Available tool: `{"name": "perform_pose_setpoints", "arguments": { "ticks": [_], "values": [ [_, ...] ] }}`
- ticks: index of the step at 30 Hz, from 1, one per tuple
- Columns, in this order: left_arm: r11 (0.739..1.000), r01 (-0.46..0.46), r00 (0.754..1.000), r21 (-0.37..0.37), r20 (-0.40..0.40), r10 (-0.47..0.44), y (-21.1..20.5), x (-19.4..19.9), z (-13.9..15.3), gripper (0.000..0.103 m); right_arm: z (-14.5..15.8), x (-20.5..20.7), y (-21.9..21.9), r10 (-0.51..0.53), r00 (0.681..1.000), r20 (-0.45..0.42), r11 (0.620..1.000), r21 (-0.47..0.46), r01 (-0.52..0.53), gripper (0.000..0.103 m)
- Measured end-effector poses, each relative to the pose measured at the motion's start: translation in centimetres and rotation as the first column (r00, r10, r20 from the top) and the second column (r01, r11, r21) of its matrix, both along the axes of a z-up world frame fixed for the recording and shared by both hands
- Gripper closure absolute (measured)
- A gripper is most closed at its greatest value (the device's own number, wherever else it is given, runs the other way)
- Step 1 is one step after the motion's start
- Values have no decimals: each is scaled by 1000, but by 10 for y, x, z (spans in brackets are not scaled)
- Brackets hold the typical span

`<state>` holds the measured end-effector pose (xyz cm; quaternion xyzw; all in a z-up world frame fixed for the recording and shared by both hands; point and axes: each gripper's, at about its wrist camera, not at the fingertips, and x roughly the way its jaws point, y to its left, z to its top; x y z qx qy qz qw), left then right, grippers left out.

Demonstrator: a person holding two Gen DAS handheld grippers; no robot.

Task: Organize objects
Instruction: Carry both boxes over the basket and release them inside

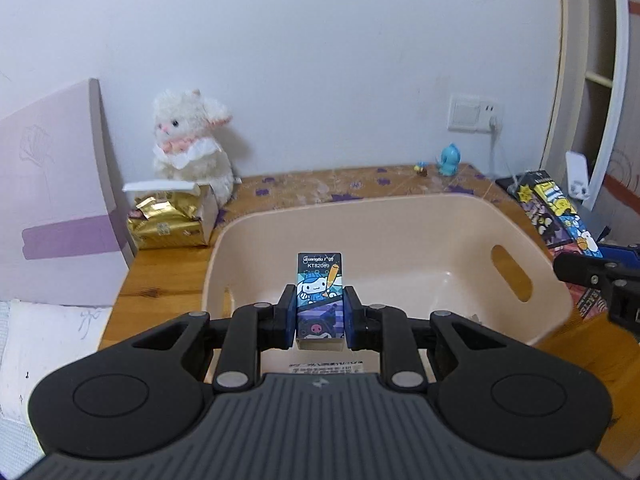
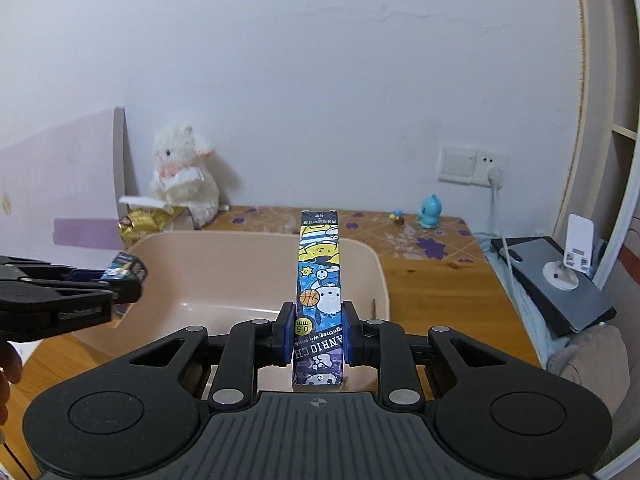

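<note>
My left gripper (image 1: 320, 318) is shut on a small cartoon-printed box (image 1: 320, 296) and holds it upright over the near edge of a beige plastic basin (image 1: 400, 216). My right gripper (image 2: 319, 334) is shut on a long cartoon-printed pen box (image 2: 320, 280) that points forward over the same basin (image 2: 248, 276). The left gripper (image 2: 124, 286) with its small box (image 2: 126, 270) shows at the left of the right wrist view. The right gripper (image 1: 592, 280) and the long box (image 1: 556, 212) show at the right of the left wrist view.
The basin sits on a wooden table (image 1: 160, 276). A white plush toy (image 1: 192, 140) and a gold-wrapped package (image 1: 168, 220) stand at the back left. A blue figurine (image 1: 450, 160) and a tiny figure (image 1: 421, 168) stand by the wall. A laptop (image 2: 560, 280) lies on the right.
</note>
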<state>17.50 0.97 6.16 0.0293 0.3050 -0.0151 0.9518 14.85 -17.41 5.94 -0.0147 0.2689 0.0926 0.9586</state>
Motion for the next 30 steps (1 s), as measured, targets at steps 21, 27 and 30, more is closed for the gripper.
{"name": "perform_pose_setpoints", "arguments": {
  "ticks": [21,27,30],
  "values": [
    [999,-35,993,-18,-112,33,1,15,-31,14,-29,34,19,-14,993,-117,998,-65,6,43],
    [1000,-6,997,-11,-74,6,8,-8,-15,11,-5,8,20,-9,999,-38,997,-73,7,24],
    [1000,2,999,8,-54,-1,13,-21,-10,10,2,-6,18,1,1000,-18,998,-62,-2,22]
  ]
}}
